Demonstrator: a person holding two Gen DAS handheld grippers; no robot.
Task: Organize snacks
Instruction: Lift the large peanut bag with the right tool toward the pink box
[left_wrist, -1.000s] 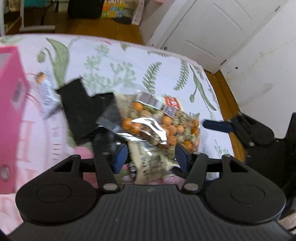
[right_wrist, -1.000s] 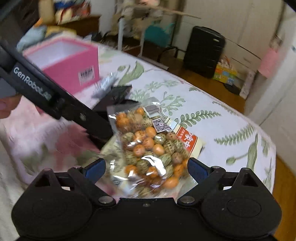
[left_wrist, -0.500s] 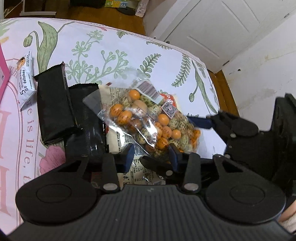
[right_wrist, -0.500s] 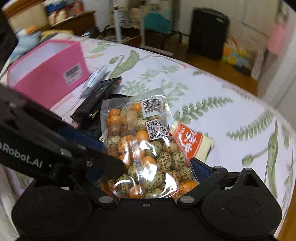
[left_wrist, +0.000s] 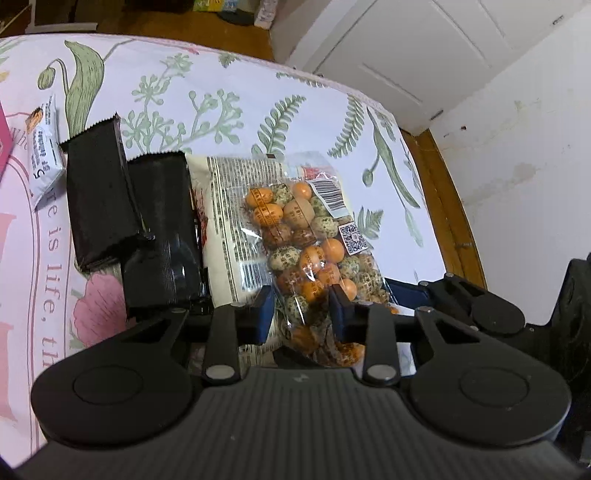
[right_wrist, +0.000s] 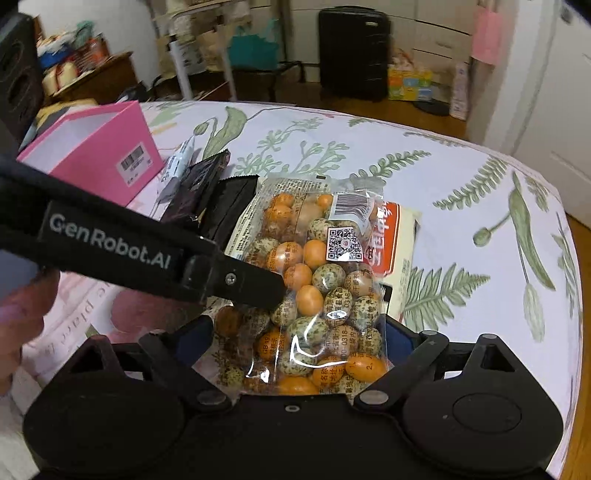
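Clear plastic wraps the bag of nuts, and you can see orange and speckled balls inside it. It lies on a flowered cloth over the table, on top of a white packet with small print.

The left gripper has its 2 blue fingers close on each side of the bag's near end. The bag sits between them, but I cannot tell if they squeeze it tight.

The right gripper has its fingers spread wide, with the same bag lying between them. They look apart from the bag's sides. The left tool's black arm (it has "GenRobot.AI" on it) crosses in front in the right wrist view.

2 black wrappers lie side by side, just left of the white packet. The first one leans a bit onto the second. A small white snack bar lies further left.

A pink box stands open at the far left of the table, near the black wrappers. A black suitcase stands on the floor far behind.
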